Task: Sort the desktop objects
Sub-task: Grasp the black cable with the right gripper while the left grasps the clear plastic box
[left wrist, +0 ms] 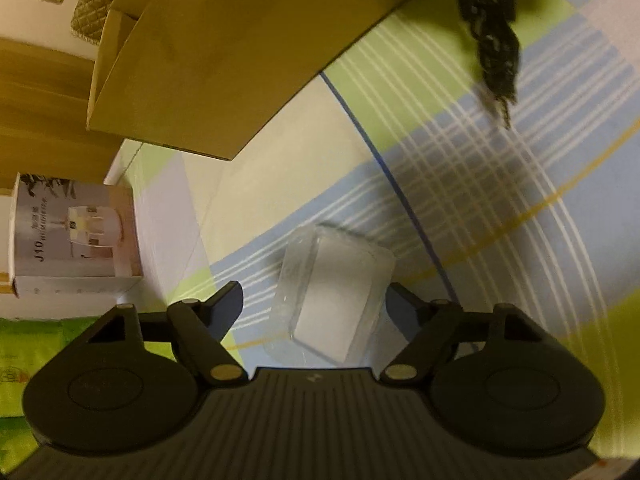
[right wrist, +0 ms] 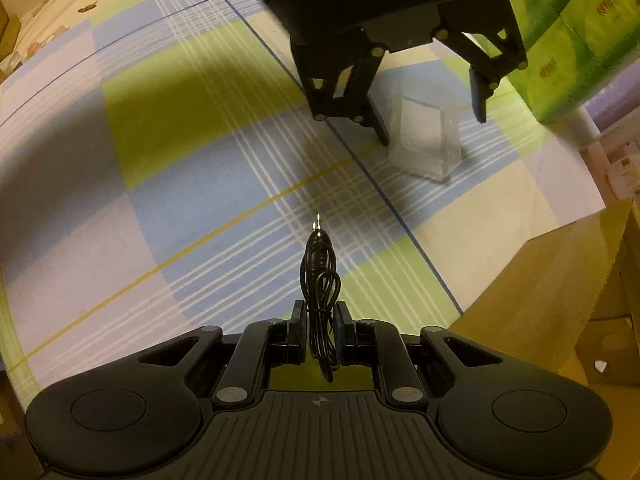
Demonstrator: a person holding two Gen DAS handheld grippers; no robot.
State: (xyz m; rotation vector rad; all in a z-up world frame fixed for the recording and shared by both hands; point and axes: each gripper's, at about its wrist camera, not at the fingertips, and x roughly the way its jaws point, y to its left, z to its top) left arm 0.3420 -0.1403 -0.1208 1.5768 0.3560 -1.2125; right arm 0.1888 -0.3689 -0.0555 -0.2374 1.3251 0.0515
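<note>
A clear plastic box [left wrist: 332, 296] lies on the checked tablecloth. My left gripper [left wrist: 316, 300] is open, its fingers to either side of the box and just above it. In the right wrist view the same box [right wrist: 426, 142] lies under the left gripper [right wrist: 432, 120]. My right gripper [right wrist: 319, 316] is shut on a coiled black audio cable [right wrist: 319, 276], held above the cloth with the jack plug pointing forward. The cable also hangs at the top right of the left wrist view [left wrist: 492, 36].
A brown cardboard box [left wrist: 224, 60] stands at the far left side, also in the right wrist view [right wrist: 560, 300]. A white product carton [left wrist: 76, 240] stands at the left. Green tissue packs [right wrist: 576, 32] lie beyond the clear box.
</note>
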